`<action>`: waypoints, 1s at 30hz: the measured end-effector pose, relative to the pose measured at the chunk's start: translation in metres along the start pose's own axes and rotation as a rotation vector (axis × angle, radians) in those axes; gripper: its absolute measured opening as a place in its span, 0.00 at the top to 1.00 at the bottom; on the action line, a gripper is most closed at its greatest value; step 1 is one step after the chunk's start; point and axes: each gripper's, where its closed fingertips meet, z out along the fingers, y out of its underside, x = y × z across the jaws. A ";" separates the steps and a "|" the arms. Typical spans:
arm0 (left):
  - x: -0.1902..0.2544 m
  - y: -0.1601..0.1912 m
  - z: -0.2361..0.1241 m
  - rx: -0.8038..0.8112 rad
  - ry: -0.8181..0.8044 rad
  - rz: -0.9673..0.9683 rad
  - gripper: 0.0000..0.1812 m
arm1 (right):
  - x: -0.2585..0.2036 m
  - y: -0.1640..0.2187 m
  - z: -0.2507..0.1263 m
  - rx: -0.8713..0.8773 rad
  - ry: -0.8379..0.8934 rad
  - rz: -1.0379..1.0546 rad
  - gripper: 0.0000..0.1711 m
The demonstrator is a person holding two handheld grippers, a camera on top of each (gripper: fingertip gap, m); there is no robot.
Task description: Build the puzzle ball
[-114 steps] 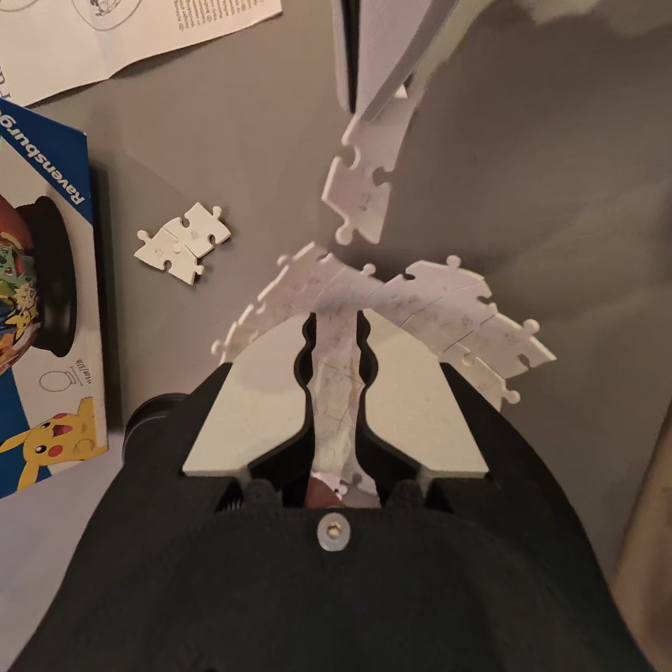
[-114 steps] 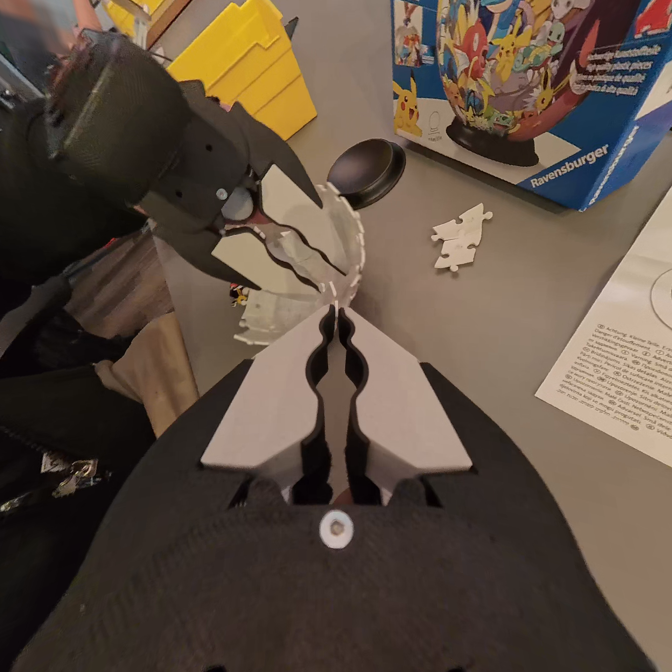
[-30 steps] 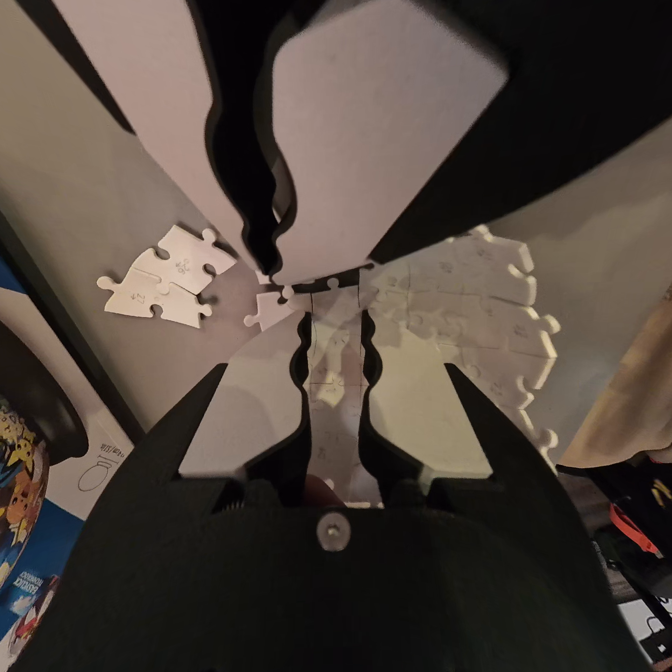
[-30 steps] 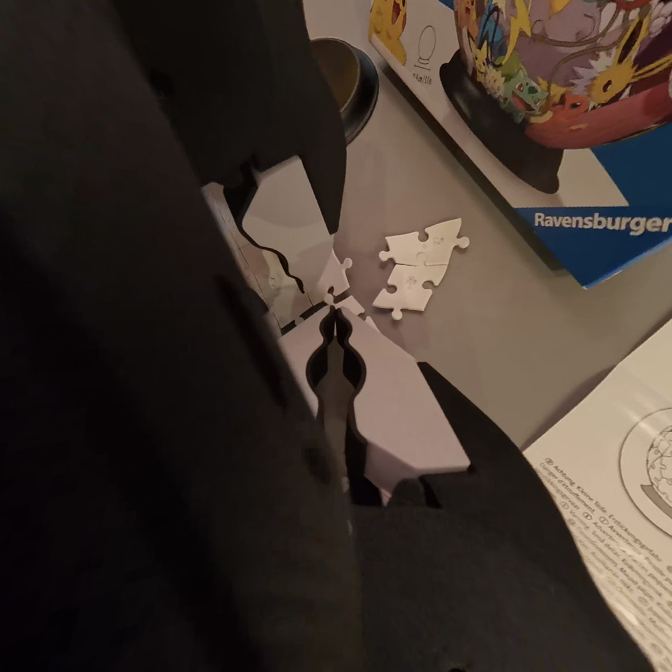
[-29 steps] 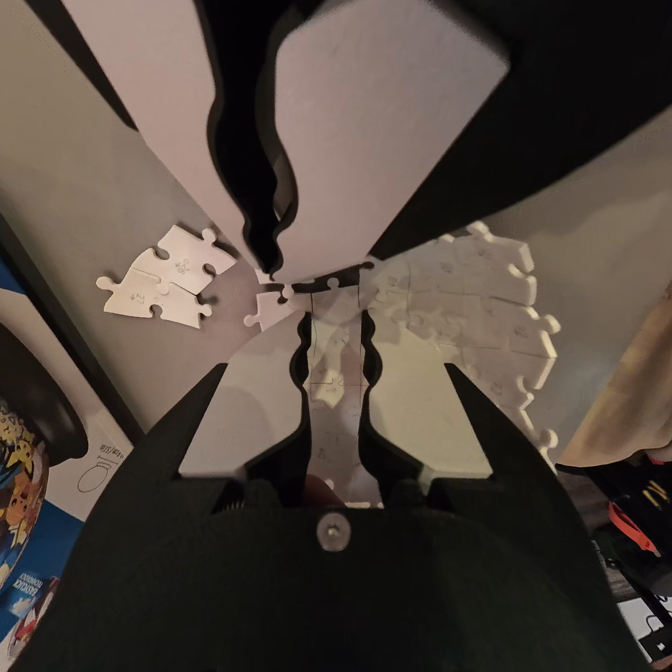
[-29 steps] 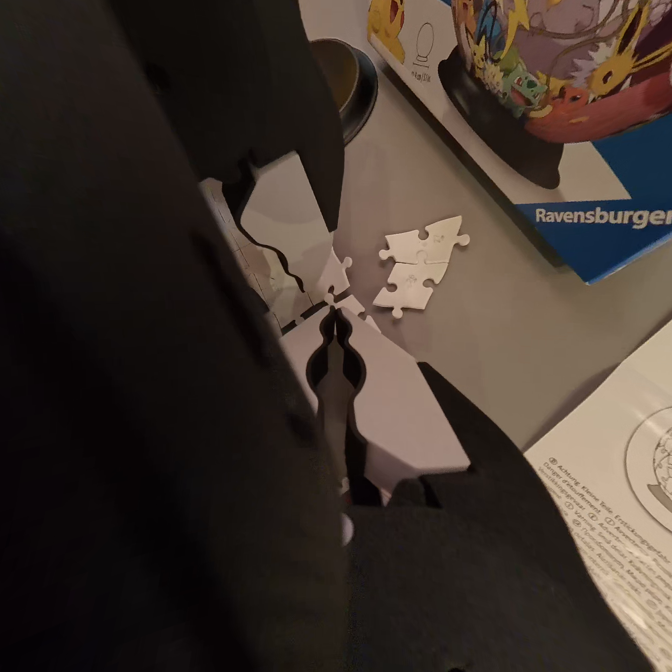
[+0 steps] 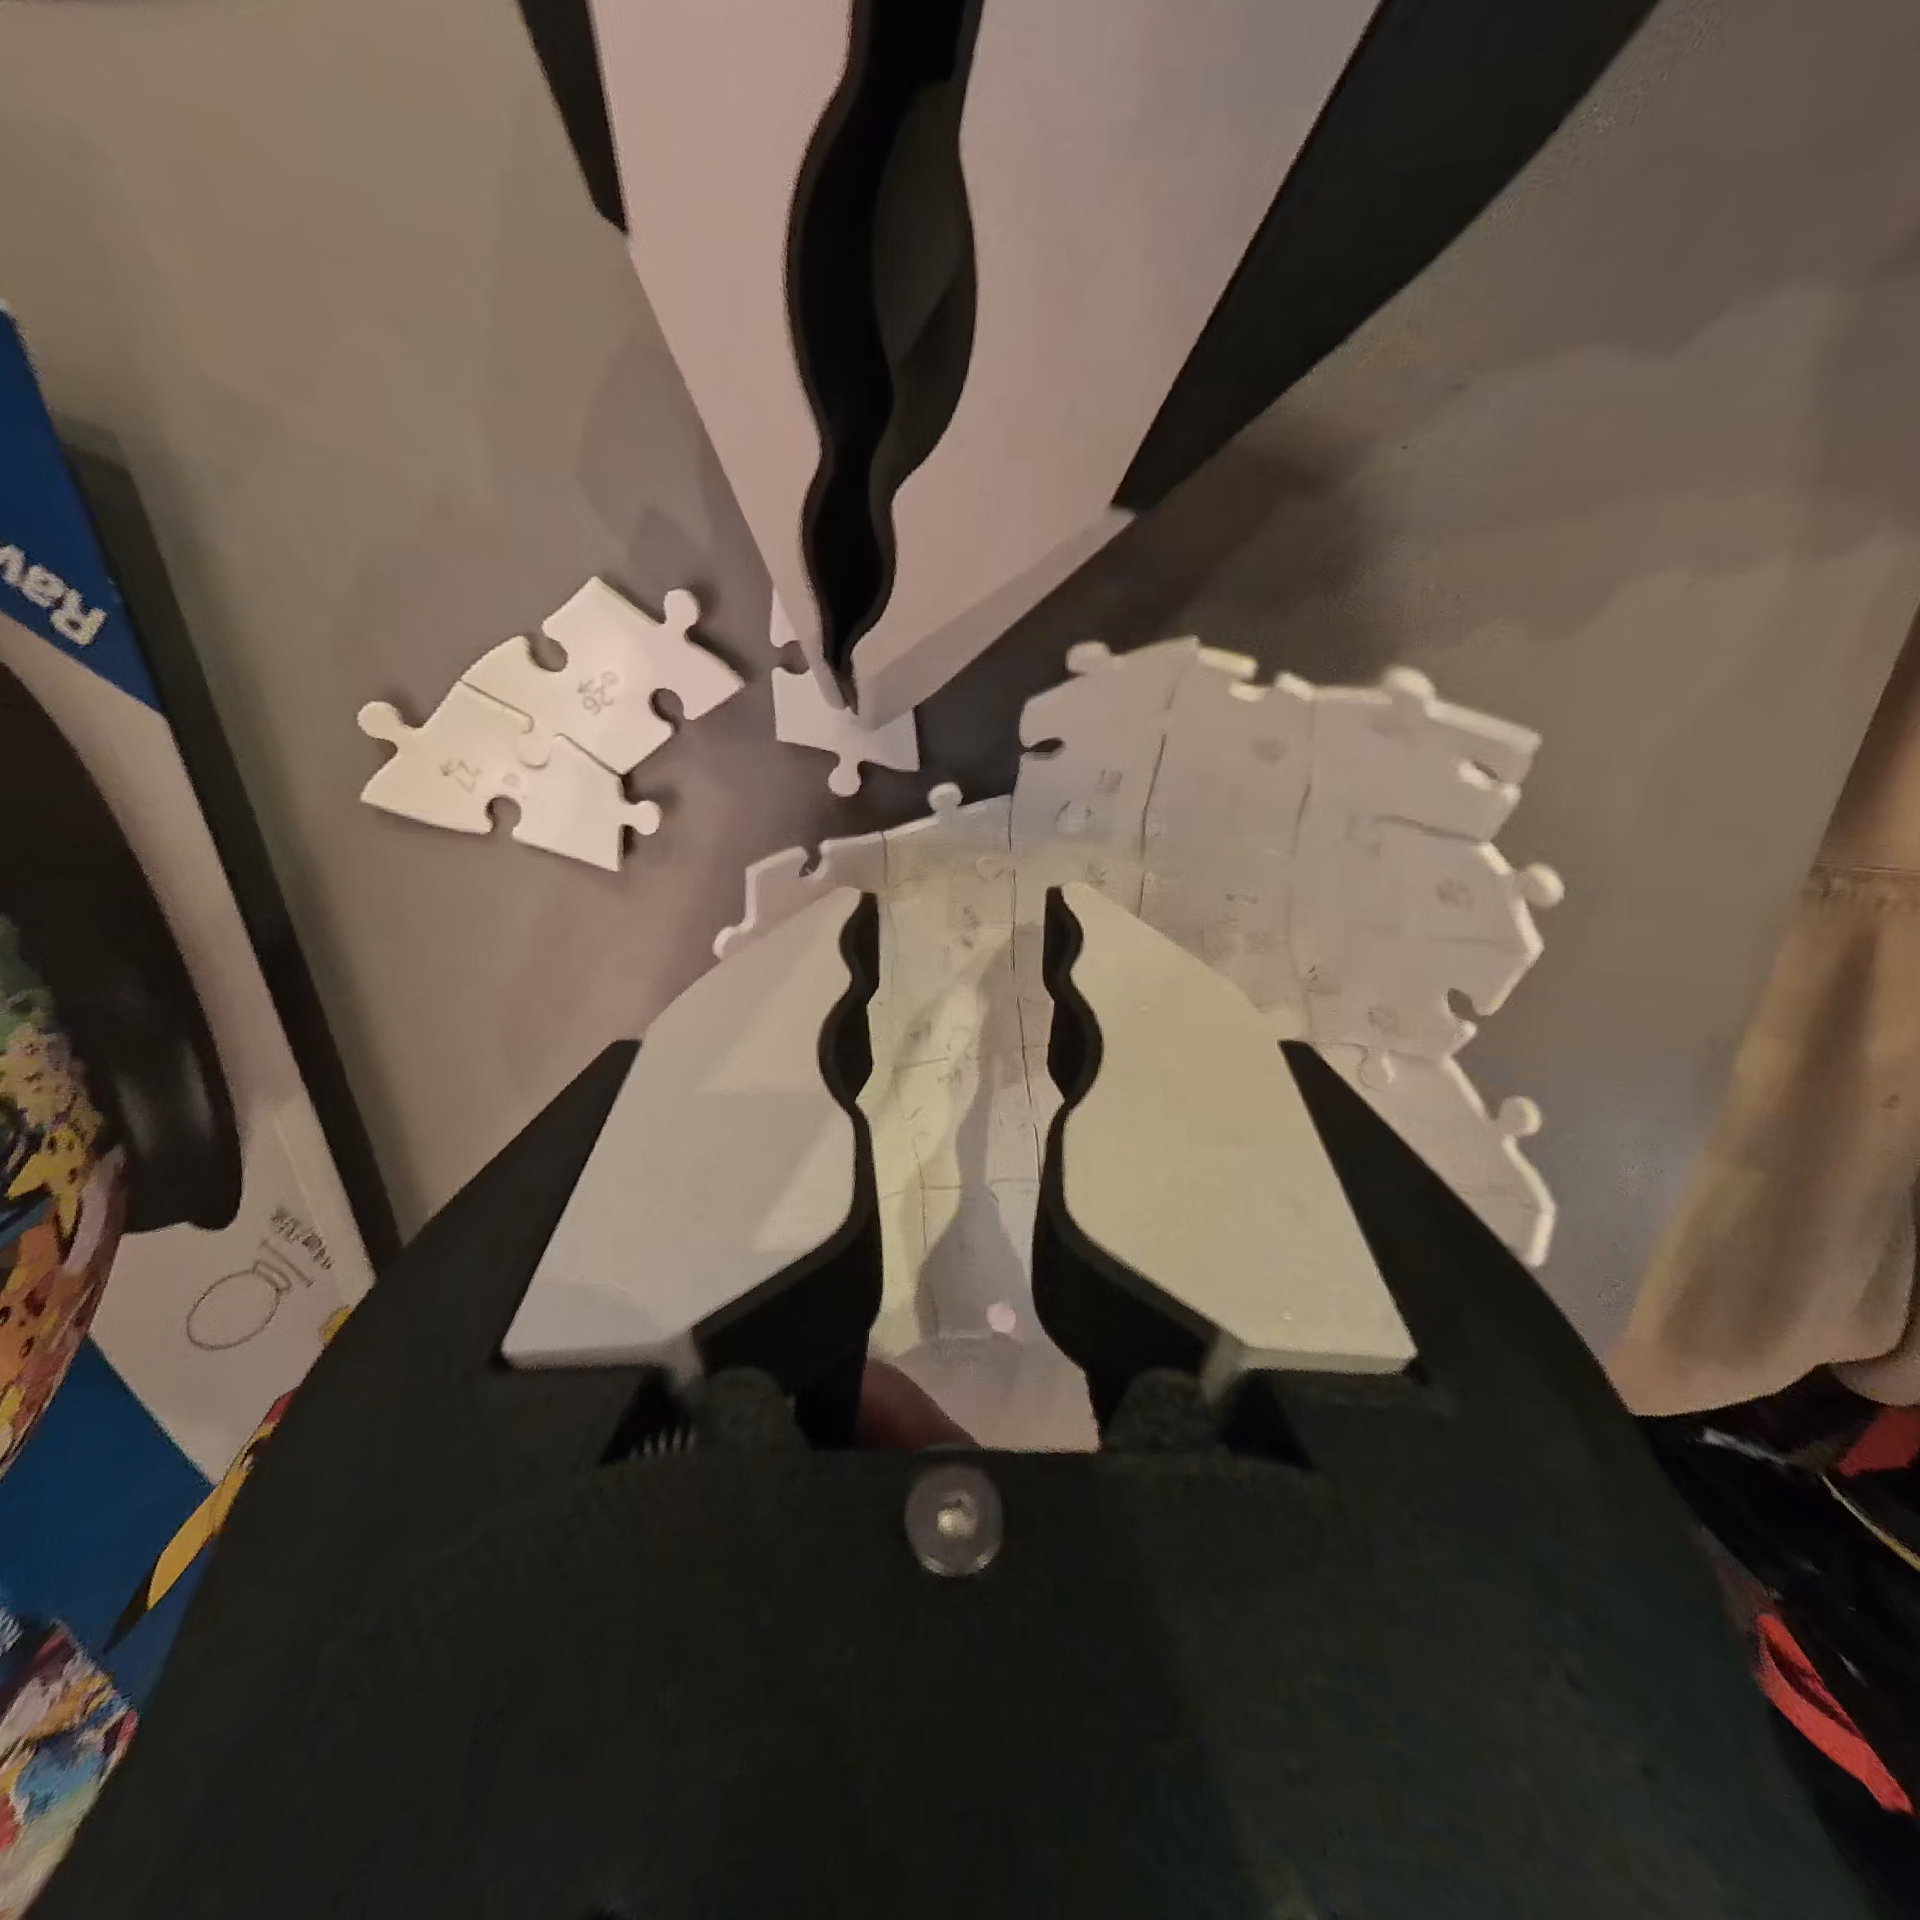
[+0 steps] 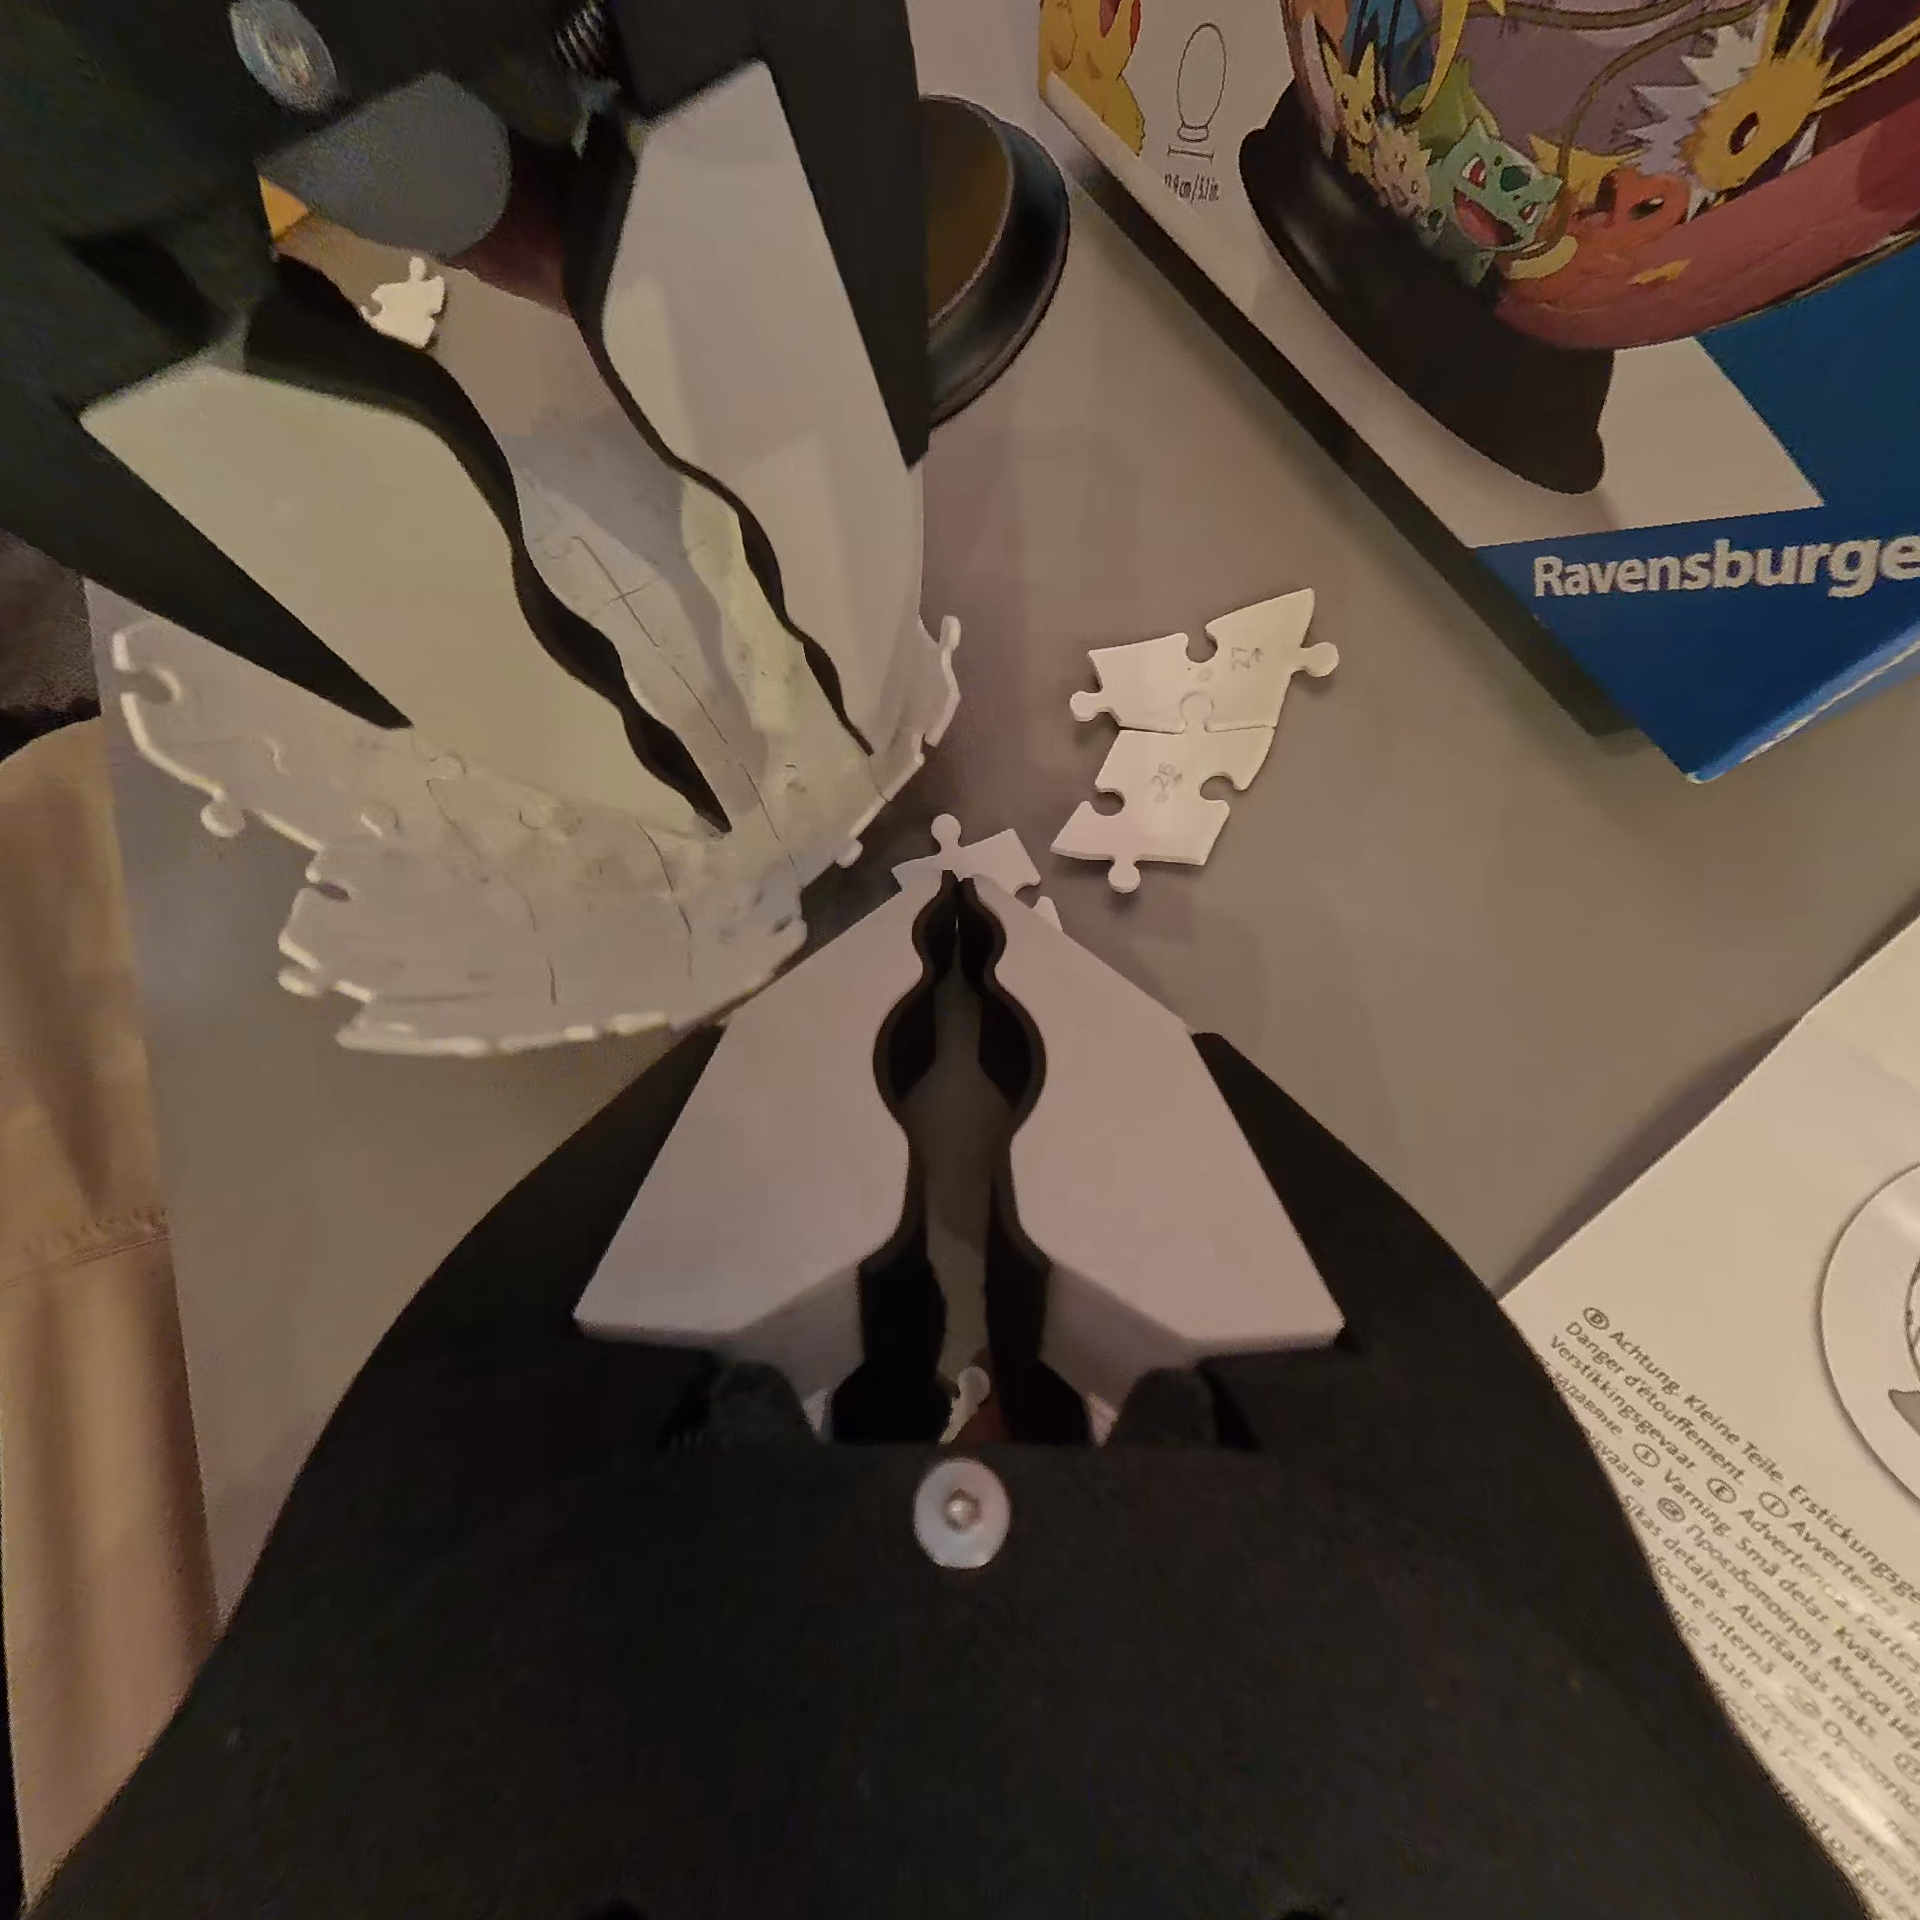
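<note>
My left gripper (image 7: 956, 902) is shut on a curved white shell of joined puzzle pieces (image 7: 1351, 883) and holds it above the grey table. My right gripper (image 8: 952, 889) is shut on a single white puzzle piece (image 8: 992, 854), held close to the shell's rim (image 8: 499, 914) with a small gap between them. In the left wrist view the right gripper (image 7: 842, 681) comes down from the top with that piece (image 7: 821, 727) at its tips. In the right wrist view the left gripper (image 8: 790, 784) sits at upper left. Two joined loose pieces (image 7: 551, 727) lie on the table (image 8: 1184, 748).
The blue puzzle box (image 8: 1662, 520) lies at the back right, also at the left in the left wrist view (image 7: 104, 1039). A black round stand (image 8: 997, 260) sits behind the shell. An instruction sheet (image 8: 1766, 1455) lies at right. Beige cloth (image 8: 62, 1039) hangs by the table edge. The grippers are tip to tip, or close to it.
The right gripper has drawn its piece back from the shell's rim, opening a small gap. The left gripper no longer blocks the right wrist view.
</note>
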 end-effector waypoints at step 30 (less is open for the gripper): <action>-0.012 0.019 0.004 -0.055 -0.037 0.067 0.86 | 0.003 -0.002 0.000 -0.001 -0.003 -0.010 1.00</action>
